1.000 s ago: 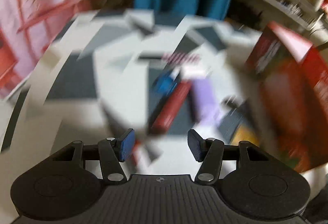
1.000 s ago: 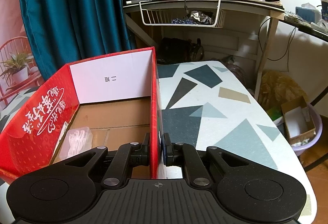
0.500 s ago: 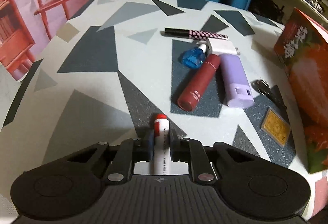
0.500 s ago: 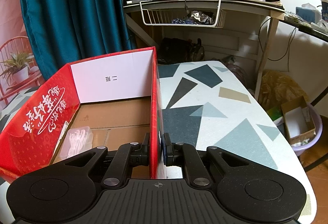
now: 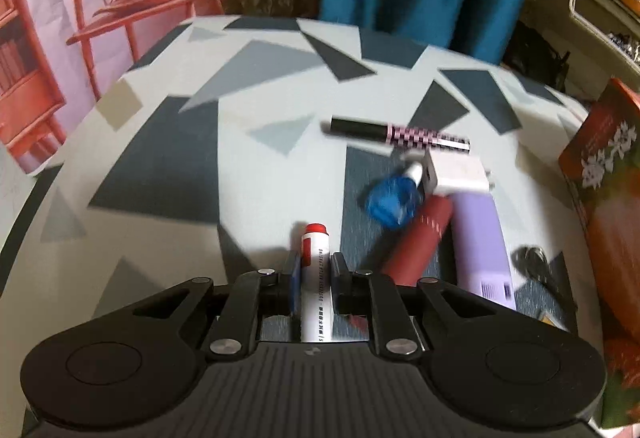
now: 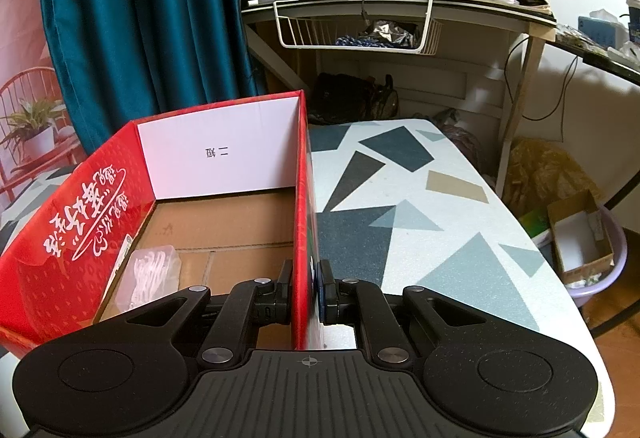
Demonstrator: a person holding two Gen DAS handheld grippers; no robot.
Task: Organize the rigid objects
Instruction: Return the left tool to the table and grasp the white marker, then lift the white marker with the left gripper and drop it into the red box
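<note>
My left gripper (image 5: 314,270) is shut on a white marker with a red cap (image 5: 315,278) and holds it above the patterned table (image 5: 168,165). Ahead to the right lie a pink-checked tube (image 5: 400,133), a white charger block (image 5: 456,173), a blue round bottle (image 5: 392,199), a dark red tube (image 5: 418,238) and a lilac case (image 5: 480,242). My right gripper (image 6: 306,290) is shut on the right wall of the red cardboard box (image 6: 304,197). A clear plastic case (image 6: 150,274) lies inside the box.
The red box's outer side (image 5: 608,197) stands at the right edge of the left wrist view, with small scissors (image 5: 534,264) beside it. A cluttered desk with a wire basket (image 6: 356,33) stands behind the table. A lilac basin (image 6: 592,258) sits on the floor to the right.
My left gripper closed on the marker, then lifted it and moved forward, toward the other items. The right gripper and box have not moved.
</note>
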